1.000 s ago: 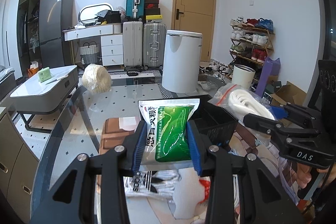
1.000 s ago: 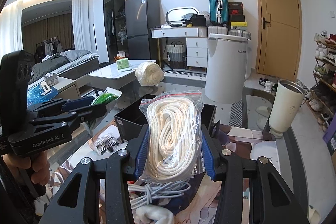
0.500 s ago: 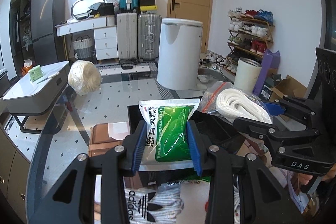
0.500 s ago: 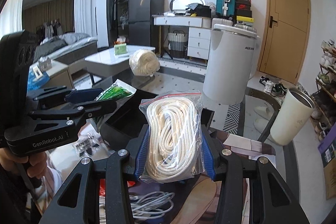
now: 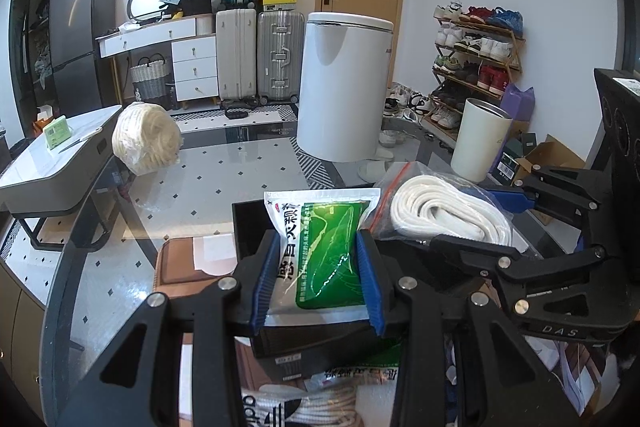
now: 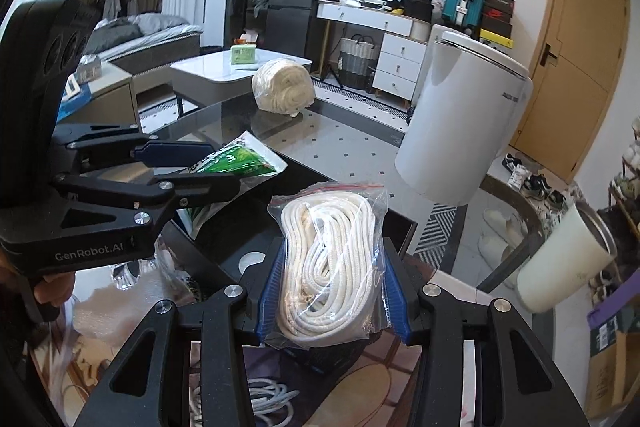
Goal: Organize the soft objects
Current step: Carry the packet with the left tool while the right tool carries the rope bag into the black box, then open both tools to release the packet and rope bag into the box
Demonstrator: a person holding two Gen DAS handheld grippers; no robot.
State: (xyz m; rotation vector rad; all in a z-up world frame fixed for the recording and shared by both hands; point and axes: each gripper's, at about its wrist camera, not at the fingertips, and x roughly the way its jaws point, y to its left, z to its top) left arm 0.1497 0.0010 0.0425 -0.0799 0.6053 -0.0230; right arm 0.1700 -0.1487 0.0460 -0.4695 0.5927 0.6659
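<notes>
My left gripper [image 5: 318, 277] is shut on a green-and-white packet [image 5: 322, 255] and holds it over the black bin [image 5: 248, 223]. My right gripper [image 6: 334, 281] is shut on a clear zip bag of white rope [image 6: 332, 267], also above the black bin [image 6: 224, 247]. In the left wrist view the rope bag [image 5: 440, 213] and right gripper [image 5: 520, 227] sit just right of the packet. In the right wrist view the packet [image 6: 236, 161] and left gripper [image 6: 168, 163] are at left.
A bundle of cream rope [image 5: 146, 139] lies at the far side of the glass table [image 5: 224, 183]. More packets and an Adidas bag [image 5: 280, 407] lie below the bin. A grey cable [image 6: 268, 397] lies near me. A white appliance [image 5: 344, 87] stands beyond the table.
Both grippers have moved forward with their loads, from beside the bin to over it. The packet and rope bag are now closer together.
</notes>
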